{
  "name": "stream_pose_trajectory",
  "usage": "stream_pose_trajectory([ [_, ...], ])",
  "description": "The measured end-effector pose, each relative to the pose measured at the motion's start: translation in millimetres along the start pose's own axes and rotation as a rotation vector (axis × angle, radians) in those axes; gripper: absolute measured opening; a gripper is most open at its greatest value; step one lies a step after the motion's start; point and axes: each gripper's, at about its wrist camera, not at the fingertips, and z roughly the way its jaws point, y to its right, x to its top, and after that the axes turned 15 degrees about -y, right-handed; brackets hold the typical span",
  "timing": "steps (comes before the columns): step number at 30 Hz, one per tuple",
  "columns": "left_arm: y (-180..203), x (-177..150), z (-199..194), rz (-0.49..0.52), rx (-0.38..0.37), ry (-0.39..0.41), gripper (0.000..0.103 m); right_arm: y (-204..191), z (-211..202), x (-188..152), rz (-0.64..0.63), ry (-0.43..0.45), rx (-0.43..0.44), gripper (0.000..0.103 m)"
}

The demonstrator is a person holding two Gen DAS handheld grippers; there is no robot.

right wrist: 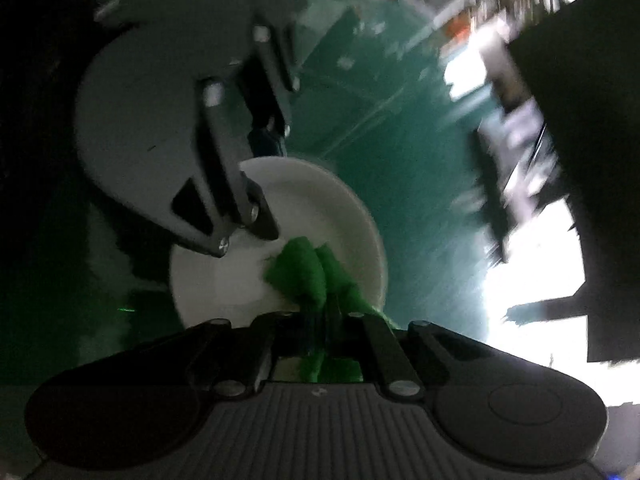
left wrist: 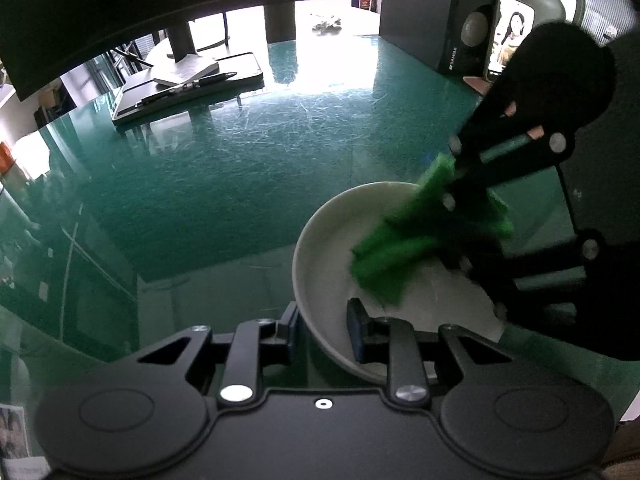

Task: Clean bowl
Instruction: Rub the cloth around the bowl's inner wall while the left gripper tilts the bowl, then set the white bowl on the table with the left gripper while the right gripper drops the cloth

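Here, left fingers [left wrist: 324, 332] grip one white bowl's [left wrist: 316, 240] rim while right fingers [right wrist: 320, 320] pinch one green sponge [left wrist: 400, 248].

the right wrist view is motion-blurred. the black right gripper [left wrist: 456, 236] hides part of the crumpled green cloth [left wrist: 400, 256] and the round white ceramic bowl's [left wrist: 316, 240] far rim.

Both grippers [left wrist: 326, 332] [right wrist: 316, 320] are matte black — round housings, silver screws, blue-padded fingers [left wrist: 355, 334] (left one).
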Motion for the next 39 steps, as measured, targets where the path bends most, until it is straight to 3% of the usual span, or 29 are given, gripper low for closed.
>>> stream_pose_trajectory([
  [5,1,-1,-1,-0.002,0.0,0.001,0.028,27,-3,-8,0.147,0.016,0.369,0.009],
  [6,1,-1,-1,-0.002,-0.001,0.001,0.028,29,-4,-11,0.164,0.028,0.409,0.009],
  [9,-1,-1,-1,-0.011,-0.001,0.001,0.031,30,-4,-17,0.176,0.05,0.408,0.009],
  [11,-3,0,0,-0.026,0.002,0.004,0.035,18,-3,-21,0.163,0.055,0.214,0.009],
  [14,-10,3,3,-0.056,0.017,0.014,0.038,18,-7,-29,0.27,0.132,0.121,0.009],
  [21,-39,24,10,-0.148,0.147,0.034,0.044,44,-20,-46,0.653,0.347,0.054,0.009],
  [28,-78,21,11,-0.271,0.206,0.035,0.058,70,18,-61,0.992,0.318,0.067,0.009],
  [30,-82,19,11,-0.283,0.221,0.031,0.069,66,31,-68,1.088,0.277,0.08,0.01],
  [32,-83,15,9,-0.299,0.227,0.025,0.07,57,38,-80,1.18,0.254,0.118,0.015],
  [33,-83,14,7,-0.302,0.222,0.024,0.076,48,37,-87,1.205,0.251,0.147,0.023],
  [34,-81,12,3,-0.3,0.207,0.025,0.083,44,41,-90,1.233,0.262,0.193,0.038],
  [35,-80,11,1,-0.297,0.195,0.026,0.1,43,43,-91,1.251,0.282,0.228,0.048],
  [37,-77,9,-8,-0.286,0.163,0.039,0.102,41,41,-93,1.273,0.318,0.277,0.084],
  [39,-76,9,-16,-0.284,0.135,0.04,0.102,44,36,-95,1.307,0.341,0.324,0.086],
])
